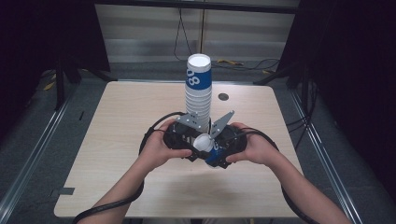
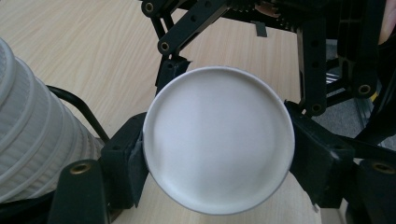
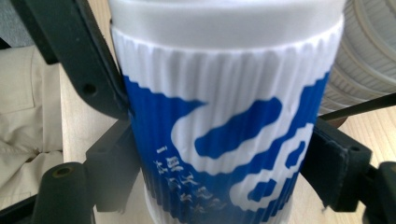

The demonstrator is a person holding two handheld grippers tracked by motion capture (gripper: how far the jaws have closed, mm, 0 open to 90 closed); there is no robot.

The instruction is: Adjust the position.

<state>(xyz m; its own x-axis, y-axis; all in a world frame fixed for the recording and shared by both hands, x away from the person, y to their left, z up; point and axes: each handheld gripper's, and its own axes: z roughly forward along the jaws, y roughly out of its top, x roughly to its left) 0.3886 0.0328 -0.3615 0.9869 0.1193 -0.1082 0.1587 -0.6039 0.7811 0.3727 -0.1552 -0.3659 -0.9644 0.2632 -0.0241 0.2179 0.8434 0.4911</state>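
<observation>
Between both pairs of jaws sat one paper cup (image 1: 208, 148), blue and white, lying tilted above the table (image 1: 116, 158). Its round white mouth (image 2: 218, 139) faced the left gripper (image 1: 187, 140), whose two black fingers (image 2: 125, 163) were narrowed onto the rim at either side. Across the cup's ribbed blue wall (image 3: 224, 140), the right gripper (image 1: 224, 147) pressed its two fingers (image 3: 336, 163) at left and right. One tall stack of cups (image 1: 198, 91) stood just behind the fingers, close against them. Two hands (image 1: 161, 148) held the tools.
</observation>
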